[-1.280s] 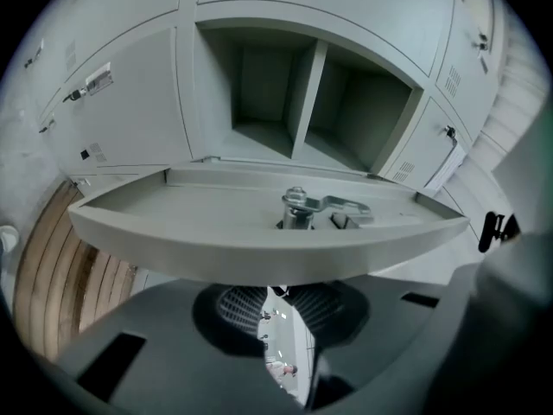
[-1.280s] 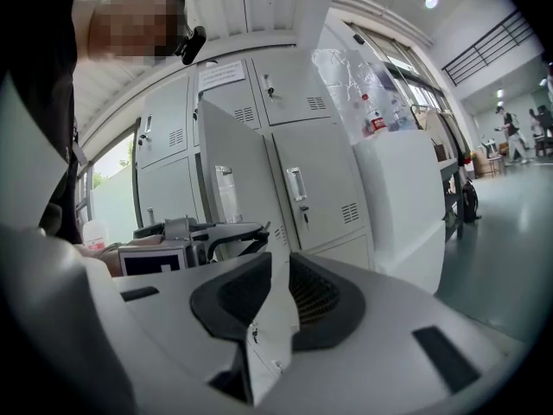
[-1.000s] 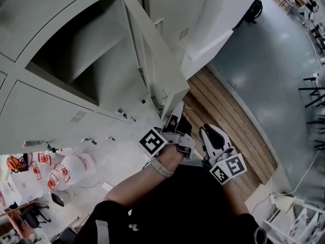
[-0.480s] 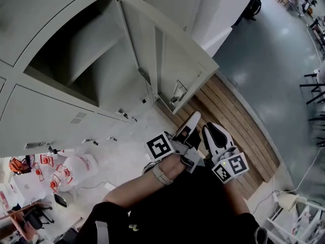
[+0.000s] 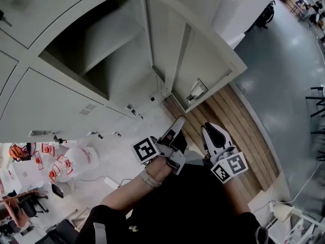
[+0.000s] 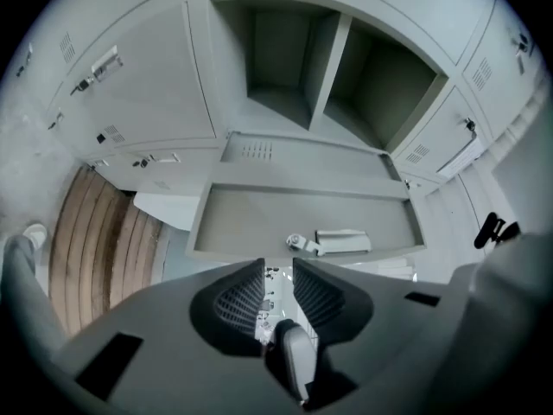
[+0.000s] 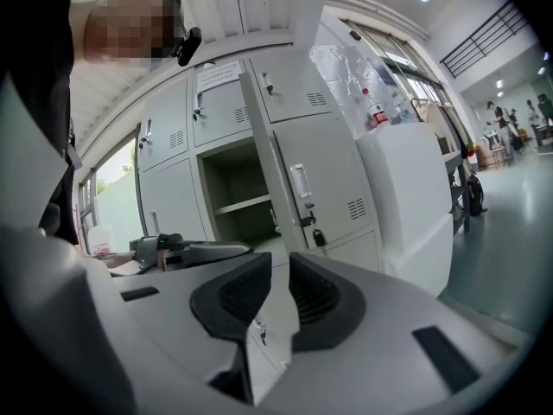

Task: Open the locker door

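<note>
The bank of grey lockers (image 5: 61, 100) fills the far left, and one compartment (image 5: 101, 44) with a shelf inside stands exposed. Its locker door (image 5: 203, 60) is swung wide on the hinges at the compartment's right edge. The door's long axis is upright and its free edge points out over the strip of wooden floor (image 5: 244, 131), with the inner face turned towards the person. A white cabinet (image 5: 244, 4) stands to the far right of the door, and white bags (image 5: 76, 166) lie on the floor to the near left.

The left gripper view looks flat onto the inner face, where the latch (image 6: 341, 242) sits near the free edge. The right gripper view catches the door almost edge-on and shows a padlock (image 7: 318, 237) on the shut locker to its right.

Both tools hang near the person, apart from the door. The left tool (image 5: 177, 128) is closing, its pads parted with nothing between them. The right tool (image 5: 210, 133) has a narrow gap and holds nothing.
</note>
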Demonstrator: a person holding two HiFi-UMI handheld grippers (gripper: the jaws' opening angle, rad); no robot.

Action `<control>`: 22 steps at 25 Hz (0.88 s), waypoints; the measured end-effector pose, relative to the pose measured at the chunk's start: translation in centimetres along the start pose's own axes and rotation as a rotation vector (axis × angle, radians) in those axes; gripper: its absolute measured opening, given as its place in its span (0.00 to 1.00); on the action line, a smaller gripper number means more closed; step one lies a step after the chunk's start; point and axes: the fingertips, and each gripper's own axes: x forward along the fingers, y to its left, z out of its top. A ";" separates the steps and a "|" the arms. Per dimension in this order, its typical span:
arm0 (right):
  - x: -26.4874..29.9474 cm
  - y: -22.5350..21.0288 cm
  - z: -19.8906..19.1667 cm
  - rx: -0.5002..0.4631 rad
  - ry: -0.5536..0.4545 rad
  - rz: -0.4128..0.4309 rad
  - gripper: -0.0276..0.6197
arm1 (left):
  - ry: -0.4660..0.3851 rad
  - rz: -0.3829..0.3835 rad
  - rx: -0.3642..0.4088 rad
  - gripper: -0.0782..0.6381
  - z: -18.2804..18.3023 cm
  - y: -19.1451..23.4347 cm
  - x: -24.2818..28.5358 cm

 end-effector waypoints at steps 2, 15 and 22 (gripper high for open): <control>0.9 0.9 -0.1 -0.005 0.007 0.036 0.16 | -0.048 0.001 0.013 0.26 1.7 -0.1 -1.2; 7.0 7.3 -0.1 -0.042 0.038 0.278 0.16 | -0.192 0.146 0.376 0.15 9.5 -1.1 -9.3; 9.3 9.9 0.0 -0.065 0.047 0.377 0.15 | -0.192 0.247 0.851 0.14 12.8 -4.1 -12.1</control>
